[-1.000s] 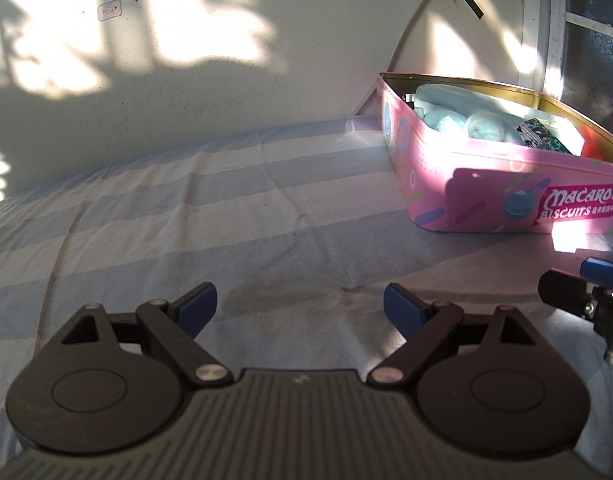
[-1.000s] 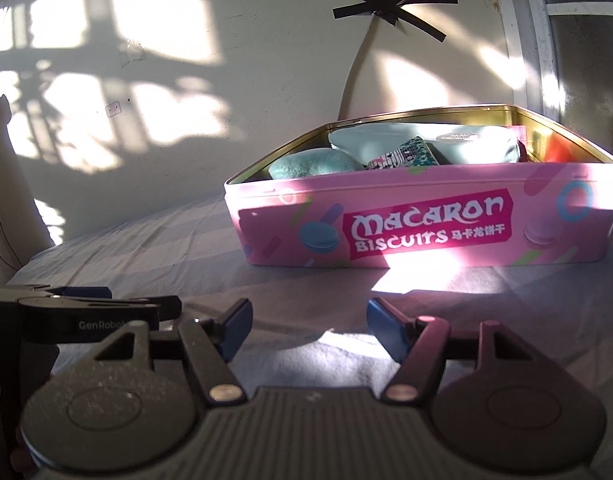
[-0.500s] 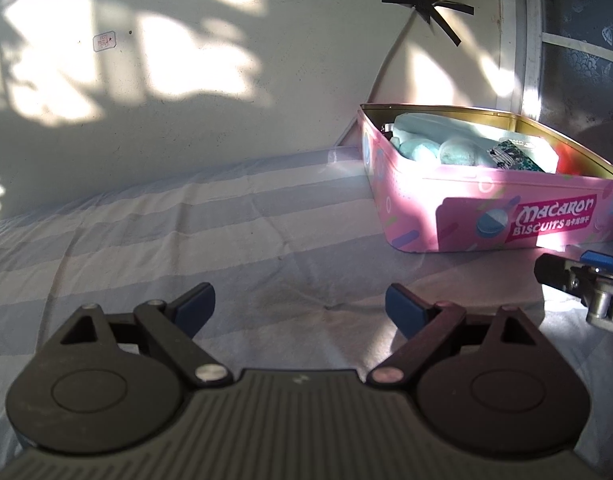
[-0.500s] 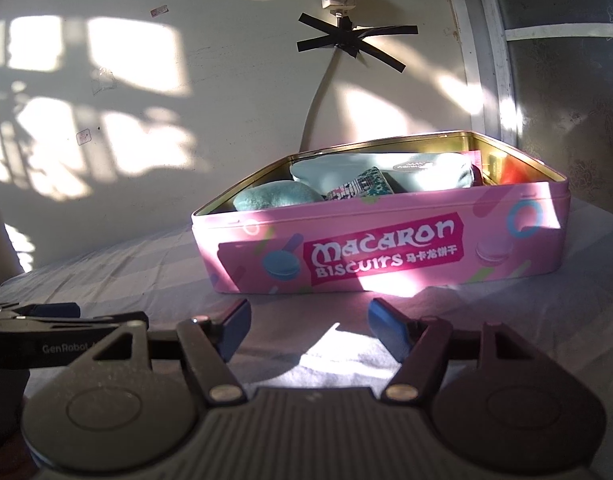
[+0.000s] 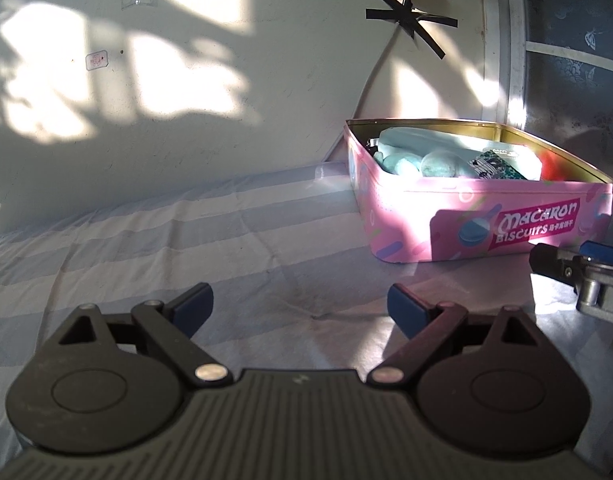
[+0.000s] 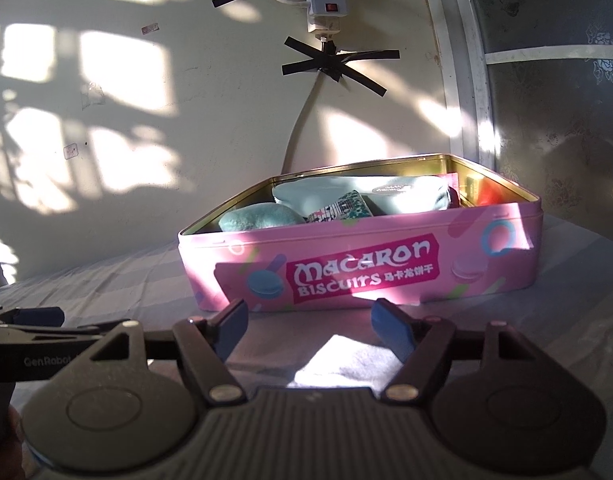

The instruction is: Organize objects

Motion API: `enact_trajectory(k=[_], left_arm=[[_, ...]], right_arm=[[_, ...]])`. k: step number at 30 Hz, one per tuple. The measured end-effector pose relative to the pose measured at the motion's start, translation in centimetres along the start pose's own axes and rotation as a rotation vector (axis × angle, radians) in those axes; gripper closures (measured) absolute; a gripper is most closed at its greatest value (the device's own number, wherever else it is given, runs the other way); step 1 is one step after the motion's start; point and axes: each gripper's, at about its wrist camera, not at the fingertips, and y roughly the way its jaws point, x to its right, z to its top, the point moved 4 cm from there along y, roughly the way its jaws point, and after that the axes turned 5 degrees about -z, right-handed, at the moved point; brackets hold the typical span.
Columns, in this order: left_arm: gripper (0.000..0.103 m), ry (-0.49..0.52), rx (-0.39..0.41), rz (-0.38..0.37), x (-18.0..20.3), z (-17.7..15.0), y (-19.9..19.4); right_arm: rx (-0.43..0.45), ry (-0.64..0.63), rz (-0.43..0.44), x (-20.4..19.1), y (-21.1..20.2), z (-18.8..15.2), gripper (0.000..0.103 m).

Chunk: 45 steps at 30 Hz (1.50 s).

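Observation:
An open pink "Macaron Biscuits" tin (image 6: 358,256) stands on the striped bed sheet (image 5: 186,232), straight ahead in the right wrist view and at the right in the left wrist view (image 5: 402,216). It holds pale teal rolled cloths (image 6: 262,218), a patterned packet (image 6: 342,208) and something red (image 6: 490,192). My left gripper (image 5: 300,304) is open and empty over bare sheet, left of the tin. My right gripper (image 6: 310,320) is open and empty just in front of the tin.
A cream wall (image 5: 186,80) rises behind the bed, with a power strip (image 6: 326,4) and a cable taped by black strips (image 6: 338,64). A white frame and dark patterned panel (image 6: 546,100) stand at the right. Sunlight patches fall on sheet and wall.
Both grippers have drawn back and tilted up, so the tin looks smaller and farther and more wall shows. Both stay open and empty.

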Motion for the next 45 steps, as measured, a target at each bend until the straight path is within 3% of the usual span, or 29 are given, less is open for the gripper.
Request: enact_trajectory(k=[25,29,33,37,41,45], left_arm=[[0.000,-0.066,0.036,-0.074,-0.3,1.1,-2.0],[0.000,-0.074,0.008,-0.077,0.3,3.4,-2.4],[0.000,-0.019,0.041,-0.141,1.9,7.9,-3.7],[0.000,-0.044,0.112,-0.180,3.0,11.9,-4.7],[0.000,-0.126,0.120,-0.269,3.1,12.2,-4.4],[0.000,-0.135,0.032,-0.289,2.7,11.6,-2.9]], right_arm=[[0.031,0.021,-0.038,0.1,-2.2,3.0,0.030],[0.053,0.009,-0.053,0.2,-2.8,4.1,0.029],[0.097,0.018,-0.084,1.2,-3.8,5.9,0.026],[0.126,0.022,-0.123,2.7,-5.0,7.6,0.023],[0.128,-0.022,-0.150,3.3,-6.0,8.7,0.020],[0.120,-0.066,-0.163,2.8,-5.7,9.0,0.018]])
